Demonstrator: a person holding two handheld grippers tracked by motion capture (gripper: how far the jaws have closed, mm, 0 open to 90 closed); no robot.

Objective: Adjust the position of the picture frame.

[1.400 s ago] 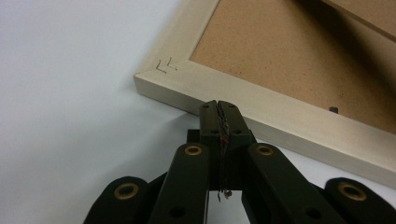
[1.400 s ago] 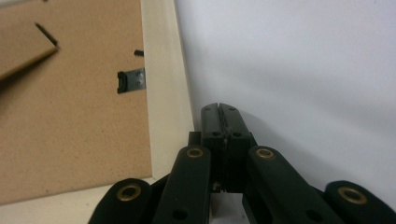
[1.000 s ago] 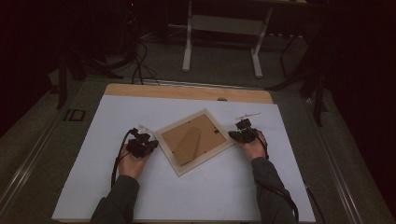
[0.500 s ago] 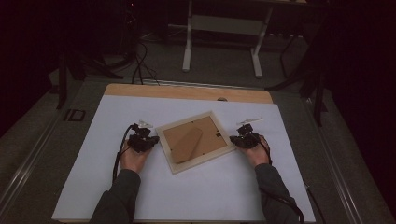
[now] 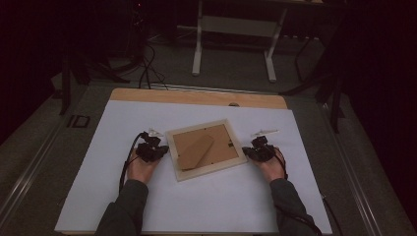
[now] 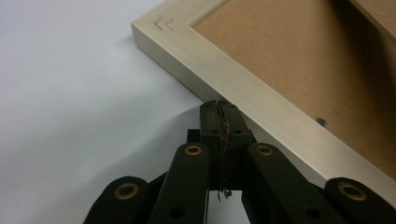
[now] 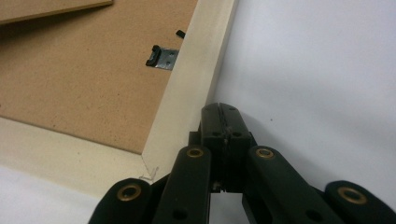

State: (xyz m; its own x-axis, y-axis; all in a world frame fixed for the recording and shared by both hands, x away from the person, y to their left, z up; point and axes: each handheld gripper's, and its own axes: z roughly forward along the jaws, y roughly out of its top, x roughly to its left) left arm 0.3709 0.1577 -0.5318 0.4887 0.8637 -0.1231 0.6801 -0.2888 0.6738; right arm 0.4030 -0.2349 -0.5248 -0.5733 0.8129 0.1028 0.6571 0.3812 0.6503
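A pale wooden picture frame [image 5: 206, 150] lies face down on the white sheet [image 5: 196, 206], its brown backing board and folded stand facing up. My left gripper [image 5: 164, 150] is shut, with its tips at the frame's left edge. In the left gripper view the closed tips [image 6: 219, 109] touch the pale frame rail [image 6: 243, 93]. My right gripper [image 5: 247, 153] is shut too, at the frame's right edge. In the right gripper view its tips [image 7: 220, 112] rest against the frame rail [image 7: 196, 79], below a small metal clip [image 7: 163, 57]. Nothing is held between either pair of jaws.
The white sheet covers most of a wooden table, whose bare strip [image 5: 196, 97] shows at the far edge. Behind the table, white stand legs [image 5: 196, 49] and dark cables [image 5: 145, 69] lie on the floor. The sheet has free room in front of the frame.
My right gripper has come nearer in the high view and closed in on the frame's right edge. The frame has turned slightly. The left gripper has stayed put.
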